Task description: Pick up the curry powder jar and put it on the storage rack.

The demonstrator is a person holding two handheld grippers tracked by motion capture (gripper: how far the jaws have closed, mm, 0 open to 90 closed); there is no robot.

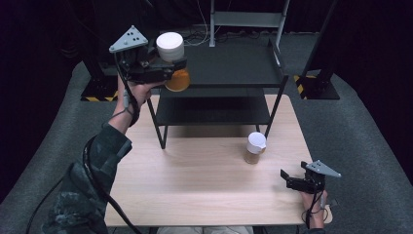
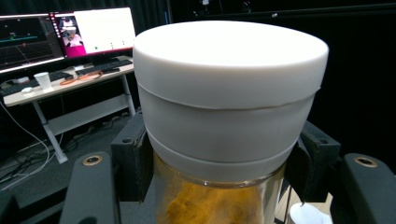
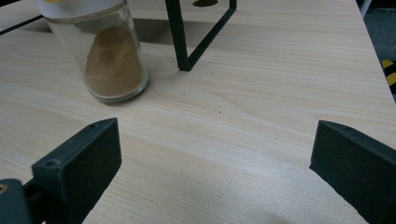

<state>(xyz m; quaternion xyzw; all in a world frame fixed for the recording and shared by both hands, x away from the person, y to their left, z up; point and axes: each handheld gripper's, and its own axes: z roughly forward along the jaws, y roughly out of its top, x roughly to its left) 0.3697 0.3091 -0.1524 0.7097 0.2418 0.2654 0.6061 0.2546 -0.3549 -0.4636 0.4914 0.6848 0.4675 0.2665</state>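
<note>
Pinching upright orange-powder jar (image 1: 174, 63), white lid up, left claw (image 1: 165, 68); right claw (image 1: 287, 178) spread.

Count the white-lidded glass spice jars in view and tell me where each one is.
2. One white-lidded glass jar of orange powder is held in the left gripper at the black metal shelf rack's top shelf edge. One white-lidded jar of brown powder stands on the light wooden table.
</note>
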